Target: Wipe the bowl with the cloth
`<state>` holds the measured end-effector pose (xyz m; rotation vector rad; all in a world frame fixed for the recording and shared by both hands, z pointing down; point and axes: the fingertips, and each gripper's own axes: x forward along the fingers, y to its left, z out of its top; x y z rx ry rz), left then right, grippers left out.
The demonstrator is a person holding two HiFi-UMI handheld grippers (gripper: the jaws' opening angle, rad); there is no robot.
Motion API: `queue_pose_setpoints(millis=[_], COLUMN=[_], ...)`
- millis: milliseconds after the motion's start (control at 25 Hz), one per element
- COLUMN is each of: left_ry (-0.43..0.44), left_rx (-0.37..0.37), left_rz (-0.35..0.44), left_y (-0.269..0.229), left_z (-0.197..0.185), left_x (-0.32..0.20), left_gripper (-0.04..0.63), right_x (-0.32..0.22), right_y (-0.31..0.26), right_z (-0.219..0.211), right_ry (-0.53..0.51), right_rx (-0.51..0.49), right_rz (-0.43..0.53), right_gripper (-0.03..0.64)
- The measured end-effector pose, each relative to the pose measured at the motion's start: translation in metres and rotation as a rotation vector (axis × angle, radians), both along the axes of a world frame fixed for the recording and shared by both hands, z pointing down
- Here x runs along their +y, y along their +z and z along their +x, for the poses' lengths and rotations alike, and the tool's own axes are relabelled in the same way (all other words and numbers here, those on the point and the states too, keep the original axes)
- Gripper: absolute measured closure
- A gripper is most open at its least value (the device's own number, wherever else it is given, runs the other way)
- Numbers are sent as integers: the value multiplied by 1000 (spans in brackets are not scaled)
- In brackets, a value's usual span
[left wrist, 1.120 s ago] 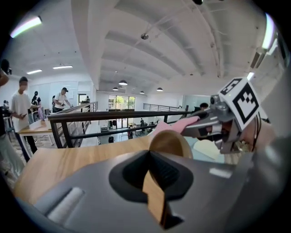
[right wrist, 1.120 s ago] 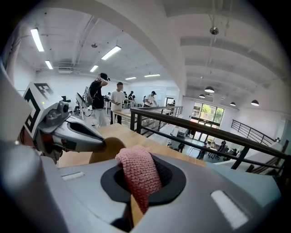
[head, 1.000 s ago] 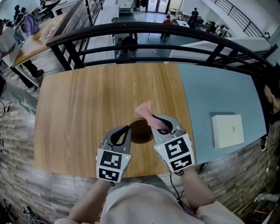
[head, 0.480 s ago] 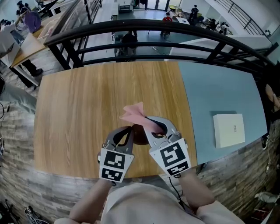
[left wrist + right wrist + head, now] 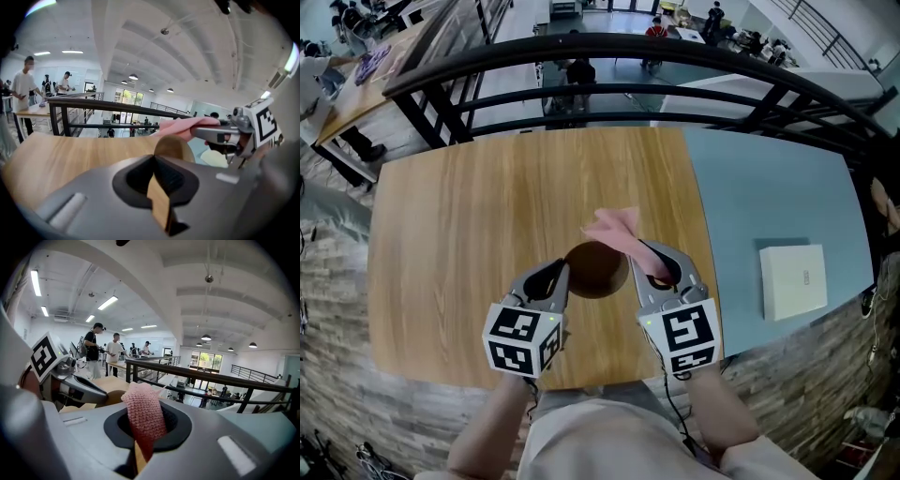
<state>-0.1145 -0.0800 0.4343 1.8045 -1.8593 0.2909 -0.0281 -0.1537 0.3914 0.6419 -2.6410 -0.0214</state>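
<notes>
Swinging back to the right, the cloth has come off the near-left side of the bowl, the left gripper has slid outward, and more of the bowl shows than half a second ago.

Head view: the brown bowl sits between the two grippers over the near part of the wooden bench. The right gripper carries the pink cloth just beyond the bowl's far-right rim. The left gripper's tips meet the bowl's left edge. Whether the bowl rests on the bench or is lifted, I cannot tell, and the grippers cover its near side.

Left gripper view: the jaws are almost fully together, with only a thin tan strip between them, and the bowl rises straight behind. I read that as a pinch on the rim, though the contact itself is hard to make out. The bowl looks like wood: rigid, light and smooth-walled, so a rim pinch could slip or twist if pushed hard. The rim is still the only sensible hold.

Right gripper view: the jaws are clamped on the cloth, a soft, limp knit whose free end stands up past the tips. It weighs little and will fold around the curve, so the pressing has to come from the jaws. The bowl peeps out at the left, its inside unseen.
</notes>
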Motion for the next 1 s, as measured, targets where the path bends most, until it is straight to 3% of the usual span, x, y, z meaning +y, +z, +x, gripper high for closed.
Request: queue_pose_setpoints(millis=[120, 320, 560, 800, 1000], left_ry=[-36, -73, -98, -137, -165], left_rx=[45, 56, 91, 200, 235], left_rz=[8, 12, -18, -45, -69], left_y=[2, 13, 41, 72, 99], left_z=[-16, -43, -78, -104, -121], left_x=[-14, -37, -65, -83, -96], left_gripper=[589, 589, 589, 589, 588], right_x=[-16, -37, -64, -81, -89], right_y=[10, 32, 61, 87, 110], right_z=[3, -1, -17, -32, -39], right_ry=[54, 107, 142, 171, 179], right_rx=[6, 18, 17, 17, 42], right_rz=[16, 5, -84, -146, -178], right_gripper=[601, 601, 601, 601, 601])
